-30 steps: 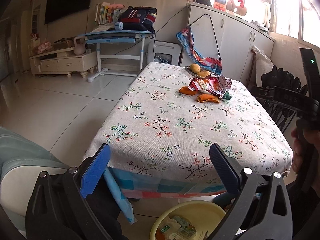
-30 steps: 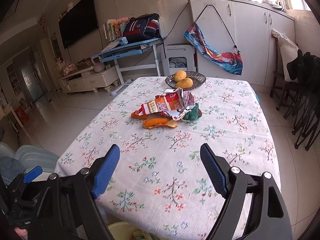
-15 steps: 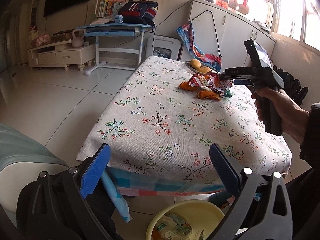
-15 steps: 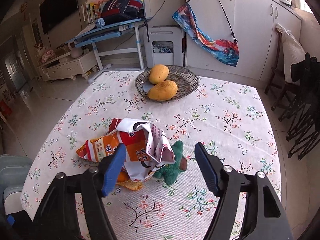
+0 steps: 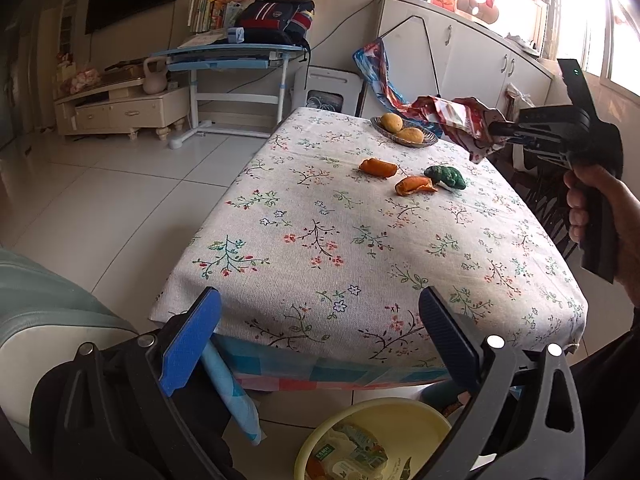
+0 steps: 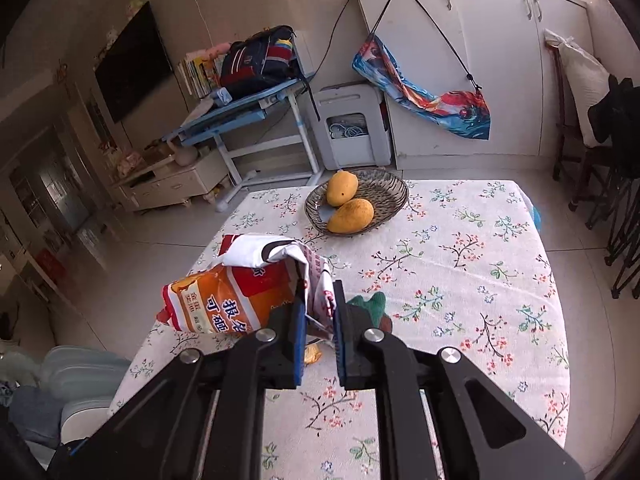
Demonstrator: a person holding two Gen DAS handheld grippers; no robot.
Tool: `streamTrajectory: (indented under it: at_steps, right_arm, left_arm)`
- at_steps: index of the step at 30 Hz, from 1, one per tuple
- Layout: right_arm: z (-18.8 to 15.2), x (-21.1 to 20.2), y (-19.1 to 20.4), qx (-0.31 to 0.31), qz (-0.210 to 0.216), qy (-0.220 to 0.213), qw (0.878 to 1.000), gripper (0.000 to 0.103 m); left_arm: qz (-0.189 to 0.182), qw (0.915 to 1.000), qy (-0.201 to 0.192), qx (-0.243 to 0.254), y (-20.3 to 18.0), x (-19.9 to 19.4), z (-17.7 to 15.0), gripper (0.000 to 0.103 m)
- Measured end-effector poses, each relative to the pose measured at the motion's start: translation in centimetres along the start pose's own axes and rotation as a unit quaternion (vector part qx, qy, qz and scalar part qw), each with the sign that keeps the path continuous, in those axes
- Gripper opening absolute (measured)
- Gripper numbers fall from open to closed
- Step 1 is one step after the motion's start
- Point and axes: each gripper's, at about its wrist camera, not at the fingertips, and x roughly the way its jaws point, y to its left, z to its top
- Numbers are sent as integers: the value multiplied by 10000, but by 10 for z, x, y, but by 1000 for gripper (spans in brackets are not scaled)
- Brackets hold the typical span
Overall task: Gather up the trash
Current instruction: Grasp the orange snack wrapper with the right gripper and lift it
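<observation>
Here the right tool is clamped on the crumpled snack bag, held clear above the surface; the left tool gapes empty.

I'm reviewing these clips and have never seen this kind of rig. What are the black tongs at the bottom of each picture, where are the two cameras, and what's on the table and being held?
There is no robot: a person holds a handheld gripper in each hand, with a fisheye camera on each looking along its fingers. One picture comes from the left gripper, which is open, empty, and sits near the table edge above a yellow bin. The other comes from the right gripper, shut on a crumpled snack bag lifted off the floral tablecloth. The left view shows that hand from the side. On the table lie two orange peels, a green scrap and a dish holding two mangoes.
</observation>
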Motion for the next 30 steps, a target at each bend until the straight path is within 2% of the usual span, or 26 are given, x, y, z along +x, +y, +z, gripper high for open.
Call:
streamTrajectory:
  at_steps: [3,5,7,9,15,17,21,25,28,30]
  right_arm:
    - [-27,-14,-7,-74,-90,265,9996,13]
    - [-44,-16,-16,-7,-157,515,9985,13]
    - [-55,-15,-26,201,-160,734,9970,13]
    - [-61,-13,-30,248,-165,893,9956,13]
    - [-72,-2,-42,433,-159,1121,9926,13]
    - [-73,2,-46,516,-137,1174,9917,13]
    - [-75,8,-51,554,-111,1322,9896,13]
    - [-77,15,-52,572,-65,1448,9878,13]
    - [-77,20,-51,551,-32,1511,9870,13]
    - [-78,21,-50,533,-2,1531,9868,13]
  left_arm:
    - [-144,9999,-6,12,-1,2,8,96]
    - [-296,9993,-90,228,-5,7,22,96]
    - [-526,9961,-41,712,-13,20,41,96]
    - [-544,9902,-75,1281,-22,38,60,96]
    - [-782,9604,272,2660,-43,111,115,95]
    - [-876,9483,443,3017,-51,137,128,89]
    - [-1040,9369,722,3260,-61,184,147,82]
    - [-1261,9241,939,3482,-72,216,152,72]
    - [-1449,9102,1053,3735,-85,227,150,66]
    - [-1564,9011,1151,3878,-92,233,146,59]
